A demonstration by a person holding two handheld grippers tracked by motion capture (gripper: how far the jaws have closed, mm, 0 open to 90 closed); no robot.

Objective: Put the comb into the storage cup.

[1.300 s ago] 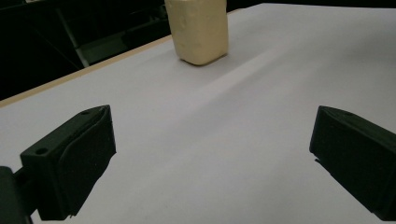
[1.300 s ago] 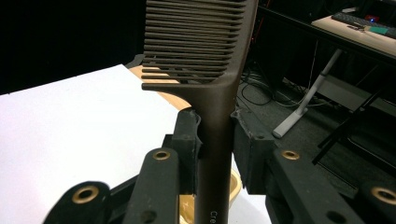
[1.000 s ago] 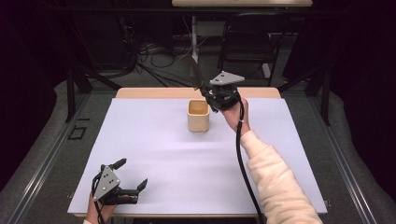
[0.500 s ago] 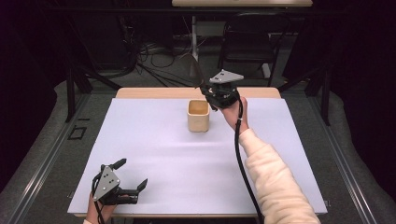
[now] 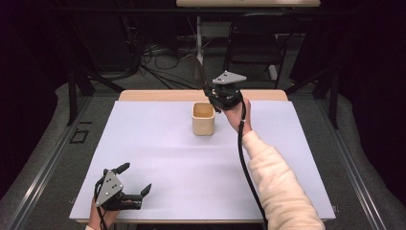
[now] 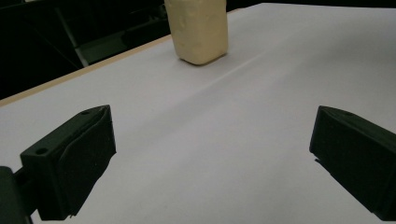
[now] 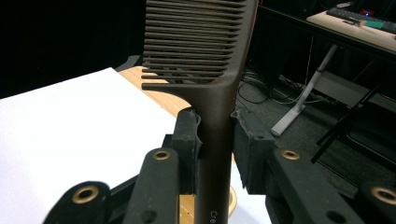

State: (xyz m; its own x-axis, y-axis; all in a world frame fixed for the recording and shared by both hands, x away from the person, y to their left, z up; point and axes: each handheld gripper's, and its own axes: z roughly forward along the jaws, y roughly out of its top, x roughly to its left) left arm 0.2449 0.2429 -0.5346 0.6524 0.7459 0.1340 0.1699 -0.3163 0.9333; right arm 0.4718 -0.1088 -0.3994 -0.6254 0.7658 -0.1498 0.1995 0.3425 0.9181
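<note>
A white-topped desk [image 5: 158, 158] with a bare wooden far edge carries a single cream-coloured square cup [image 5: 203, 118], standing upright toward the far side, near its middle.

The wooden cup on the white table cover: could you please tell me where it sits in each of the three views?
High view: the wooden cup stands above centre, just left of the right gripper.
Left gripper view: top centre, far beyond the open jaws.
Right gripper view: a sliver of its rim at the bottom, behind the clamped comb.
Shared landmark: the white table cover.
</note>
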